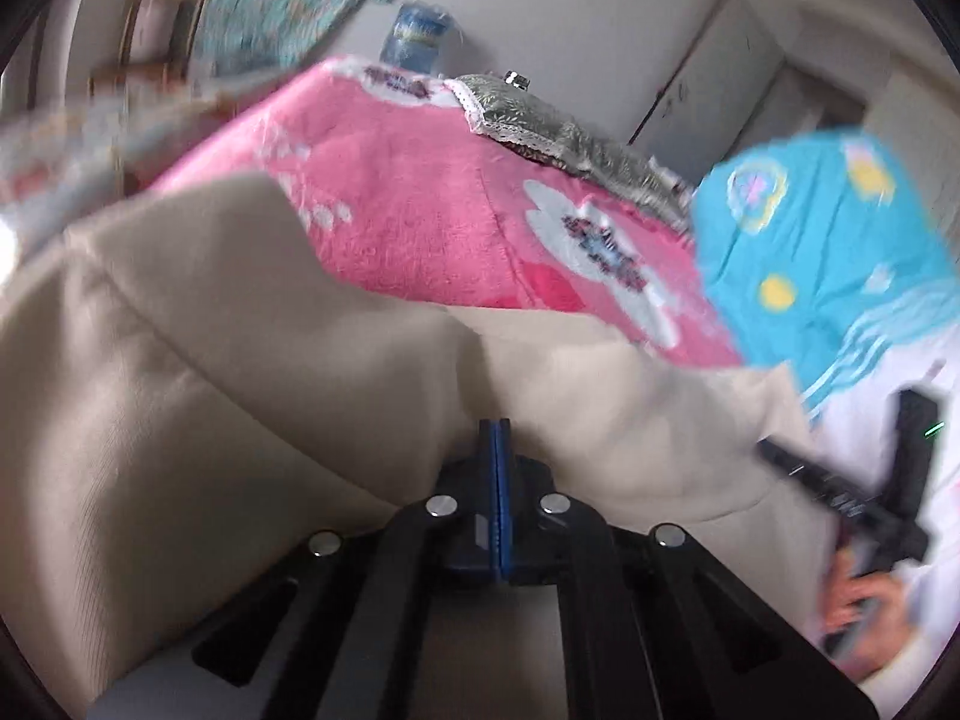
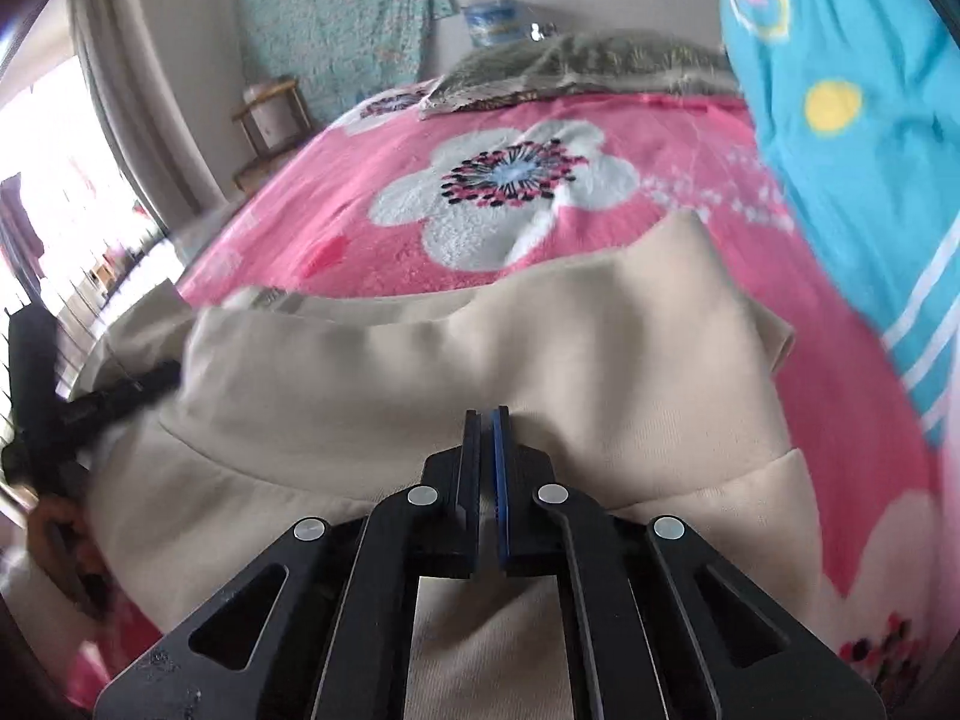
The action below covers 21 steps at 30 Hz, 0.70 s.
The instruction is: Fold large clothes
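A large beige garment (image 1: 198,372) lies over a bed with a pink flowered blanket (image 1: 420,204). My left gripper (image 1: 497,429) is shut on an edge of the beige cloth, which bunches around the jaws. My right gripper (image 2: 487,420) is shut on another edge of the same beige garment (image 2: 480,348). The cloth spans between the two grippers. The right gripper also shows at the right of the left wrist view (image 1: 774,450), and the left gripper shows at the left of the right wrist view (image 2: 168,375). Both views are motion-blurred.
A blue patterned cloth (image 2: 852,138) hangs at the right over the pink blanket (image 2: 372,192). A grey lace-edged pillow (image 2: 576,69) lies at the bed's far end. A wooden stand (image 2: 270,120), a teal wall hanging (image 2: 342,18) and a bright window are at the left.
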Motion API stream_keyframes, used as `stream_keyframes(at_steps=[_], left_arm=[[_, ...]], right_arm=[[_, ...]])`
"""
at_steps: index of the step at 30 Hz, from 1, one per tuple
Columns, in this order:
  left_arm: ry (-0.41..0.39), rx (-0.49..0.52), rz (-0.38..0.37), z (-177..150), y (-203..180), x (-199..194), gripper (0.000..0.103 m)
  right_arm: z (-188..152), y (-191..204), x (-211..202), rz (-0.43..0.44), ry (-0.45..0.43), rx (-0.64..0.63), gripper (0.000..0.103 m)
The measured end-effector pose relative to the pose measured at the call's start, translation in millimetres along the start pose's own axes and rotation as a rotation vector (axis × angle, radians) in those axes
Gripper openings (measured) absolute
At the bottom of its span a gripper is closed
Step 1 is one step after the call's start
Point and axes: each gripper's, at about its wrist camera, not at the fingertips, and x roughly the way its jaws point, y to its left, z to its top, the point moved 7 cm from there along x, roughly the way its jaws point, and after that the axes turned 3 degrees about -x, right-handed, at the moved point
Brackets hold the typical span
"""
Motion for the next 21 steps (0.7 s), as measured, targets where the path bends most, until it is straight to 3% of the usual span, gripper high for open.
stream_keyframes(at_steps=[2,3,4,6,11,13,14,17,21], left_arm=[[-0.030,0.062,0.088,0,-7,-14,0.003],[-0.046,0.094,0.115,-3,-13,-25,0.009],[-0.061,0.128,0.124,-12,-22,-43,0.014],[-0.043,0.142,0.100,-32,-25,-66,0.036],[0.080,0.109,0.093,-99,-25,-102,0.040],[0.165,0.114,0.100,-121,-29,-95,0.041],[0.188,0.143,0.128,-130,-30,-87,0.042],[0.112,0.206,0.160,-123,-35,-71,0.050],[0.058,0.125,0.165,-88,-31,-39,0.057]], right_arm=[[-6,18,-21,-0.057,-0.038,-0.084,0.023],[-8,21,-26,-0.037,-0.057,-0.090,0.046],[-12,28,-40,0.029,-0.089,-0.091,0.050],[-32,41,-61,0.118,-0.078,-0.092,0.050],[-91,62,-73,0.187,0.071,-0.128,0.052],[-110,70,-53,0.197,0.175,-0.156,0.052],[-110,71,-50,0.195,0.170,-0.156,0.054],[-90,72,-36,0.212,0.118,-0.127,0.057],[-68,74,-14,0.209,0.056,-0.121,0.061]])
